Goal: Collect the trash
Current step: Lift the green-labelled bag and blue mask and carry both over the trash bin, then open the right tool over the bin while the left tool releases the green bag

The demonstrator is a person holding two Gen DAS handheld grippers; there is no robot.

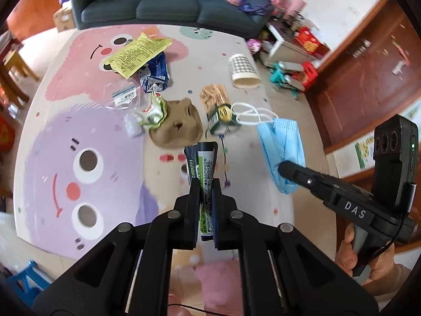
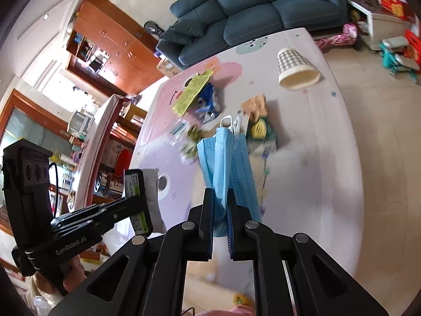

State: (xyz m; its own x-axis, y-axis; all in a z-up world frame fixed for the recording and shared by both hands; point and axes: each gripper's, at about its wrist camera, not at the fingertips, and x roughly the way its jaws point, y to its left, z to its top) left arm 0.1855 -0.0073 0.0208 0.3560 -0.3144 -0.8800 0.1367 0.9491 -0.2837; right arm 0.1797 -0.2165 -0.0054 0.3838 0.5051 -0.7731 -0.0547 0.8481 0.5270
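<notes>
wrapper pile (image 2: 189, 137) blurred, sofa (image 1: 163, 2) cut off by top edge

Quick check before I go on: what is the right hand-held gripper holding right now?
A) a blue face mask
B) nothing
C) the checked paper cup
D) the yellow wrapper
A: the right hand-held gripper is shut on the blue face mask, which hangs folded between its fingers above the play mat.
</notes>
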